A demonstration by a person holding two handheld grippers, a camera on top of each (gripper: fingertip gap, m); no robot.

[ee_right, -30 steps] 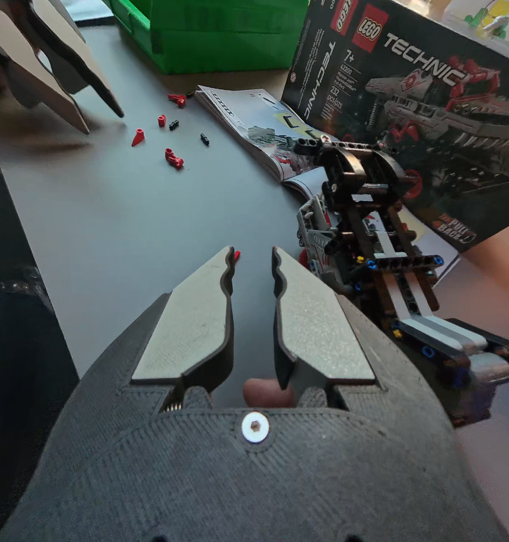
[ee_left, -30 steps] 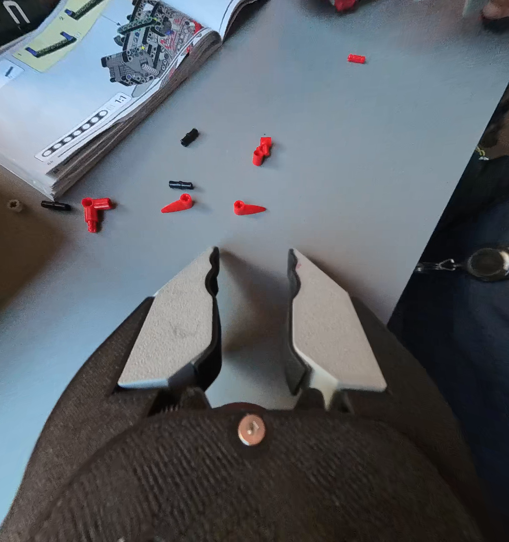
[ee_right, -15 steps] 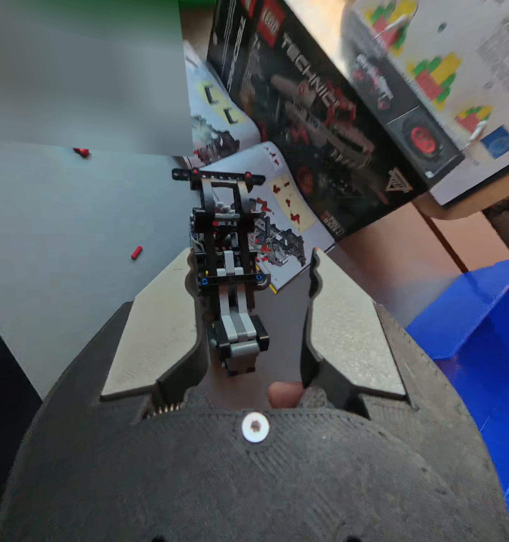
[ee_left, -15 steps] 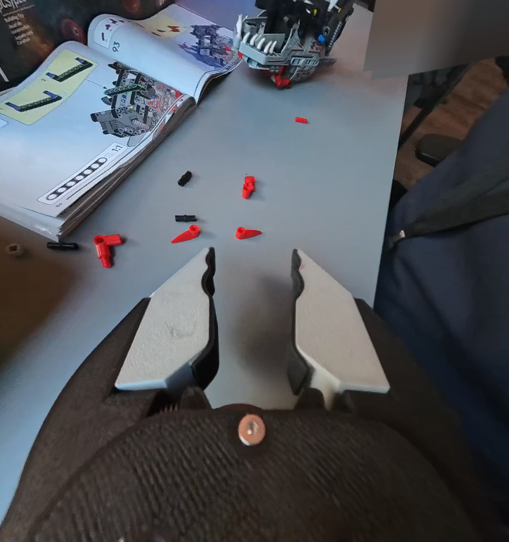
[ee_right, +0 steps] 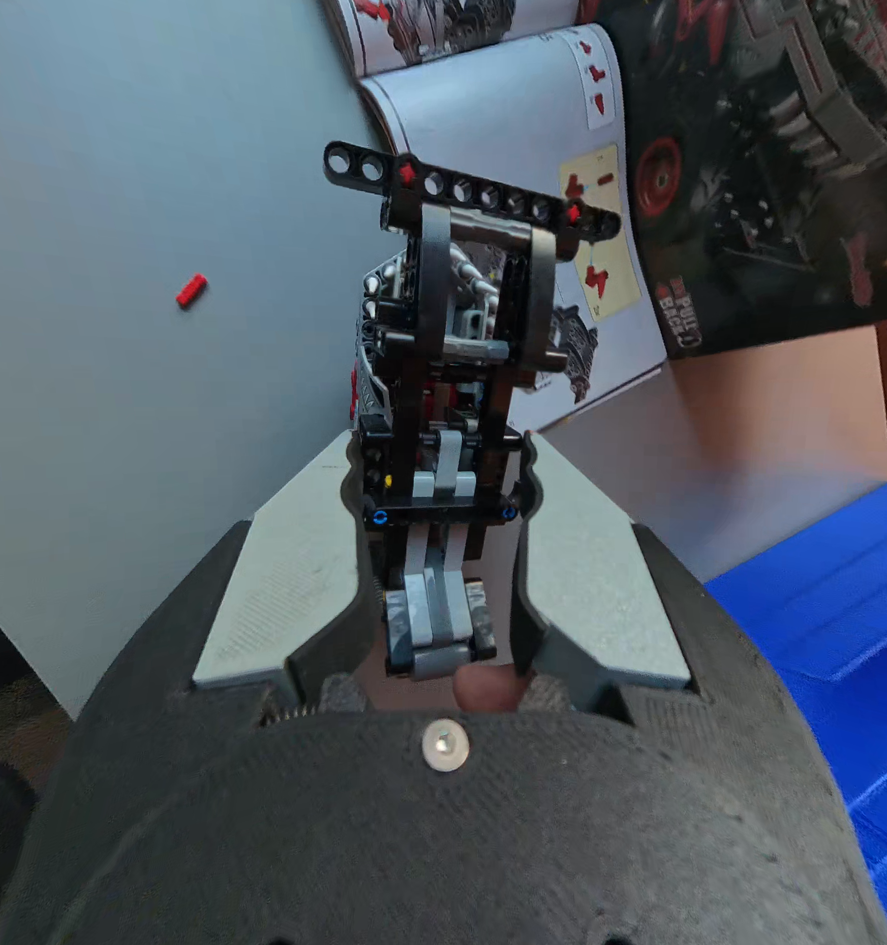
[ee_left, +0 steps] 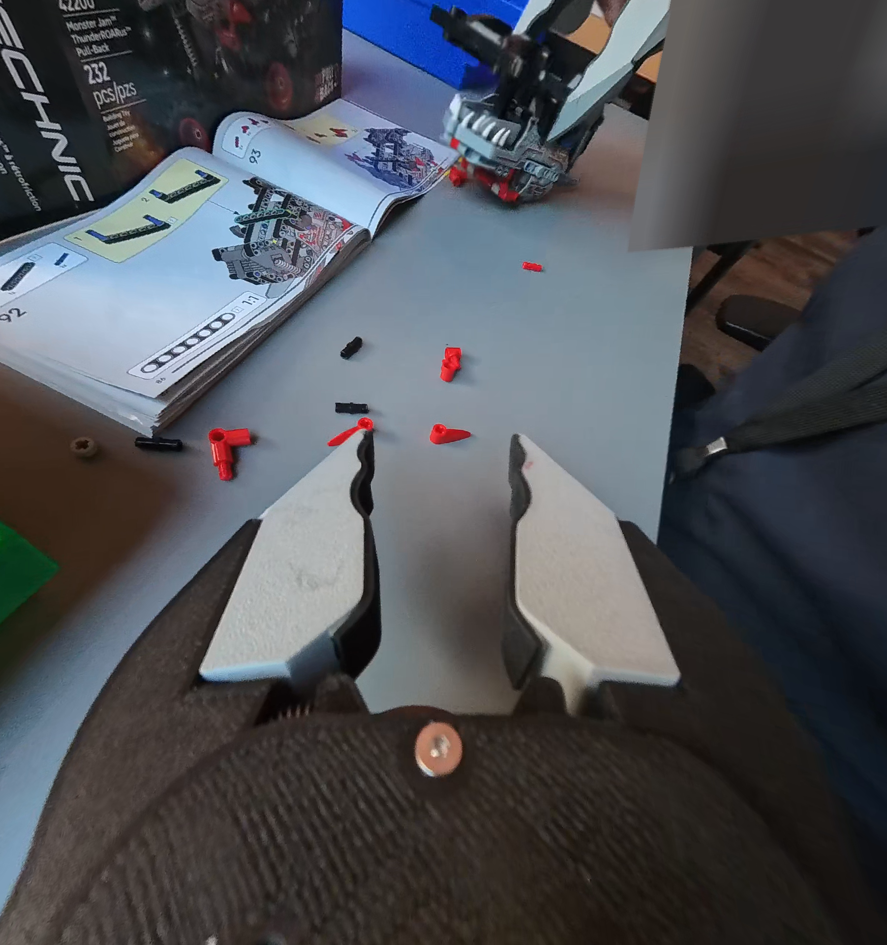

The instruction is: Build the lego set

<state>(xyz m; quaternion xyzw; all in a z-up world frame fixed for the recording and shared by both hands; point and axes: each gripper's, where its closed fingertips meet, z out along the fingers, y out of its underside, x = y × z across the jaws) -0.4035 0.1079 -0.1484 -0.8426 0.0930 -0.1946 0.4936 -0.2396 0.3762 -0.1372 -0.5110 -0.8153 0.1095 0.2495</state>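
While the model (ee_right: 444, 460) sits between its fingers: the right gripper (ee_right: 438, 445) flanks it, both inner faces against or just beside the black frame; whether it clamps cannot be told.
Model: part-built, black and grey, at 12 o'clock in the right wrist view; at 1 o'clock, far, in the left wrist view (ee_left: 507, 138).
Left gripper (ee_left: 438, 442): jaws wide, nothing between them, low above the table (ee_left: 559, 332).
Loose parts: two red teeth (ee_left: 449, 434) just off the left fingertips; red connector (ee_left: 226, 447) at 10 o'clock; black pins (ee_left: 352, 407) at 11 o'clock; red pin (ee_right: 192, 290) at 10 o'clock of the model.
Manual (ee_left: 175, 255): open, at 10 o'clock of the left gripper.
Box (ee_left: 99, 76): dark, standing behind the manual.
Bin (ee_right: 814, 588): blue, at 3 o'clock of the right gripper.
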